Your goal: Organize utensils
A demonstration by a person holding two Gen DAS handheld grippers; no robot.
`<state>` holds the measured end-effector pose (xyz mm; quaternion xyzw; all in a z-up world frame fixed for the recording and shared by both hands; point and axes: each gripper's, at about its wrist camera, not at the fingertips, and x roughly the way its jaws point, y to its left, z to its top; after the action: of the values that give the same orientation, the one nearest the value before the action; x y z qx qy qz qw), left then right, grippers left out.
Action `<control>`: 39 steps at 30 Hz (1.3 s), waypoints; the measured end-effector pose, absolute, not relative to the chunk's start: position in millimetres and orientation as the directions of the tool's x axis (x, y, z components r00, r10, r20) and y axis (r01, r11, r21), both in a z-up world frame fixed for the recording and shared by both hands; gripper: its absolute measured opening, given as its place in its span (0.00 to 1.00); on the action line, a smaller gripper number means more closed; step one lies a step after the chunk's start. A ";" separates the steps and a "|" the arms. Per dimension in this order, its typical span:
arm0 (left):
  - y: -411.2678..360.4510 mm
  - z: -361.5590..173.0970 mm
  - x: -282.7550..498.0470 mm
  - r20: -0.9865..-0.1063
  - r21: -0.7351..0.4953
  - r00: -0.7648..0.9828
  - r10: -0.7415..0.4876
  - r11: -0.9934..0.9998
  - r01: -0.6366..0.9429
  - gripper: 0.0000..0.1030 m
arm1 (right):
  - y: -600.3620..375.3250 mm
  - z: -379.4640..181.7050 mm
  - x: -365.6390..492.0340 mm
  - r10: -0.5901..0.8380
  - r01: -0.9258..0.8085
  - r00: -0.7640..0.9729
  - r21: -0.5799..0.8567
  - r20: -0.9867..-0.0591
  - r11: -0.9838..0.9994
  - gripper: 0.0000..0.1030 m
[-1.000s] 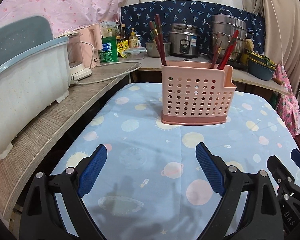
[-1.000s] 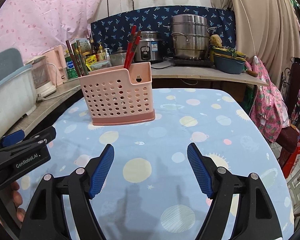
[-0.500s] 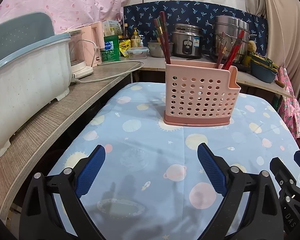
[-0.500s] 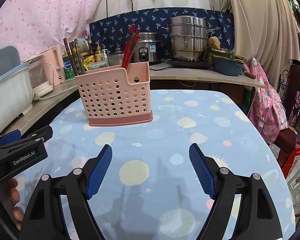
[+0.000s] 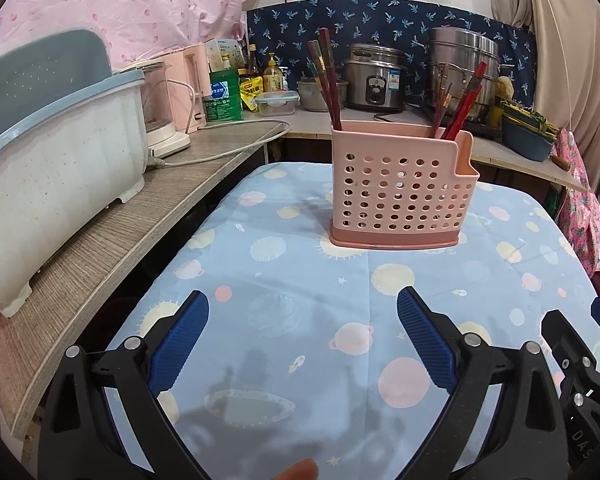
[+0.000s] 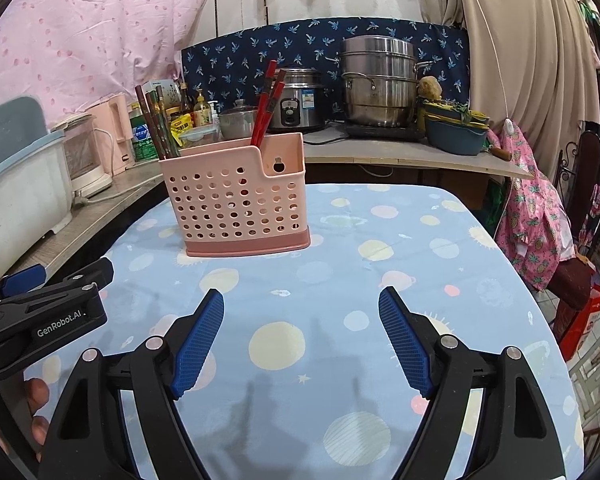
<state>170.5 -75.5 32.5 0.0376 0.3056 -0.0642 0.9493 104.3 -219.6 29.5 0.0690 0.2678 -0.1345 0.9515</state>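
Observation:
A pink perforated utensil holder [image 5: 400, 188] [image 6: 236, 200] stands upright on the table covered with a blue planet-print cloth [image 5: 300, 272] [image 6: 380, 248]. Dark brown chopsticks [image 5: 328, 80] [image 6: 154, 124] stick up from its left end and red chopsticks [image 5: 464, 100] [image 6: 266, 100] from its right end. My left gripper [image 5: 302, 320] hovers open over the near cloth, well short of the holder, nothing between its blue pads. My right gripper [image 6: 300, 316] is also open and empty, beside the left one. Its black body [image 5: 580, 368] shows in the left wrist view.
A wooden counter [image 5: 112, 236] runs along the left with a white and blue tub [image 5: 48, 176], a pink appliance and a cable. Behind the table stand bottles, a rice cooker [image 5: 374, 80], a steel steamer pot [image 6: 378, 80] and a blue basin [image 6: 456, 136]. A floral garment [image 6: 536, 220] hangs at right.
Both views have shifted slightly, with the holder sitting a little higher and more central. The right gripper's jaws stand a touch wider than a second ago. Nothing was picked up.

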 end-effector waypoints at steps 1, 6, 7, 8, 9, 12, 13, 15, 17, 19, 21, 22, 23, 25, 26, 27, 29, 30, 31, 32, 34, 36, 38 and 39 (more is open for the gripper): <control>-75.8 32.6 170.3 -0.586 0.035 0.804 -0.096 0.989 0.144 0.88 | -220.0 29.3 104.1 -0.218 0.293 0.820 0.061 -0.529 0.954 0.74; -76.6 33.1 168.7 -0.587 0.043 0.804 -0.095 0.988 0.148 0.88 | -220.1 28.5 103.4 -0.214 0.292 0.817 0.065 -0.536 0.954 0.74; -77.2 33.5 168.3 -0.588 0.046 0.803 -0.094 0.988 0.150 0.88 | -219.9 28.6 103.2 -0.213 0.292 0.817 0.066 -0.536 0.954 0.74; -77.6 33.6 168.1 -0.589 0.048 0.802 -0.094 0.987 0.151 0.88 | -219.8 28.9 103.2 -0.213 0.292 0.817 0.067 -0.536 0.954 0.74; -77.9 33.7 168.0 -0.590 0.050 0.802 -0.094 0.987 0.152 0.88 | -219.7 28.7 103.3 -0.213 0.292 0.817 0.066 -0.535 0.954 0.74; -78.2 34.5 168.1 -0.593 0.050 0.800 -0.091 0.987 0.150 0.89 | -219.7 28.6 103.4 -0.214 0.292 0.818 0.064 -0.535 0.954 0.74; -78.4 34.8 168.0 -0.595 0.049 0.799 -0.093 0.987 0.151 0.88 | -219.7 28.5 103.4 -0.214 0.292 0.817 0.065 -0.535 0.954 0.74; -78.7 35.5 167.5 -0.595 0.048 0.798 -0.096 0.987 0.155 0.88 | -220.0 28.7 103.5 -0.213 0.293 0.815 0.065 -0.538 0.954 0.74; -79.5 36.2 166.9 -0.595 0.053 0.798 -0.097 0.986 0.160 0.88 | -220.6 29.6 103.1 -0.213 0.294 0.813 0.066 -0.542 0.954 0.74; -80.2 37.2 166.0 -0.592 0.058 0.800 -0.099 0.985 0.165 0.88 | -220.8 30.9 102.3 -0.212 0.295 0.811 0.068 -0.546 0.953 0.74; -80.0 37.6 165.9 -0.593 0.059 0.799 -0.101 0.984 0.169 0.88 | -220.5 32.5 102.1 -0.210 0.294 0.808 0.067 -0.551 0.953 0.74; -79.9 37.8 165.8 -0.594 0.059 0.798 -0.101 0.984 0.169 0.88 | -220.3 33.3 101.6 -0.210 0.294 0.807 0.067 -0.552 0.953 0.74; -80.0 37.8 165.9 -0.594 0.061 0.798 -0.098 0.984 0.167 0.88 | -220.5 33.1 101.7 -0.209 0.292 0.808 0.067 -0.552 0.954 0.74; -80.0 37.4 166.0 -0.598 0.059 0.795 -0.098 0.984 0.166 0.89 | -220.0 34.3 102.0 -0.207 0.289 0.807 0.065 -0.553 0.955 0.74; -79.5 37.4 166.4 -0.602 0.055 0.792 -0.099 0.985 0.165 0.89 | -219.0 34.7 102.1 -0.207 0.287 0.807 0.062 -0.553 0.956 0.74; -79.0 37.7 166.4 -0.603 0.051 0.791 -0.100 0.985 0.164 0.89 | -218.5 35.0 102.3 -0.206 0.286 0.807 0.060 -0.554 0.956 0.74; -78.0 38.2 166.6 -0.603 0.051 0.792 -0.093 0.987 0.155 0.88 | -218.4 34.9 102.1 -0.205 0.283 0.806 0.058 -0.555 0.957 0.74; -77.6 38.5 166.5 -0.602 0.052 0.793 -0.089 0.987 0.151 0.88 | -218.4 35.0 102.1 -0.206 0.283 0.806 0.057 -0.555 0.957 0.75; -77.3 38.5 166.2 -0.602 0.053 0.794 -0.086 0.988 0.148 0.88 | -218.2 35.0 102.2 -0.206 0.285 0.806 0.058 -0.555 0.957 0.76; -77.1 38.5 166.1 -0.602 0.054 0.794 -0.085 0.988 0.146 0.88 | -218.2 34.9 102.2 -0.206 0.285 0.806 0.058 -0.554 0.957 0.76; -77.3 38.6 166.1 -0.602 0.058 0.794 -0.081 0.988 0.145 0.88 | -218.0 35.0 101.9 -0.207 0.285 0.807 0.058 -0.553 0.957 0.78; -77.3 38.8 166.2 -0.603 0.058 0.794 -0.082 0.988 0.146 0.88 | -217.6 35.5 101.8 -0.208 0.285 0.807 0.056 -0.553 0.957 0.78; -77.5 38.7 166.7 -0.605 0.058 0.792 -0.082 0.988 0.146 0.88 | -217.2 35.9 102.1 -0.208 0.285 0.807 0.055 -0.553 0.957 0.78; -77.4 38.8 166.8 -0.606 0.056 0.791 -0.084 0.987 0.148 0.88 | -217.3 35.9 102.1 -0.209 0.285 0.807 0.055 -0.553 0.957 0.78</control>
<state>166.8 -77.4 38.8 0.0503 0.3172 -0.0612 0.9450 102.1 -217.3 35.9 0.0678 0.2824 -0.1303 0.9480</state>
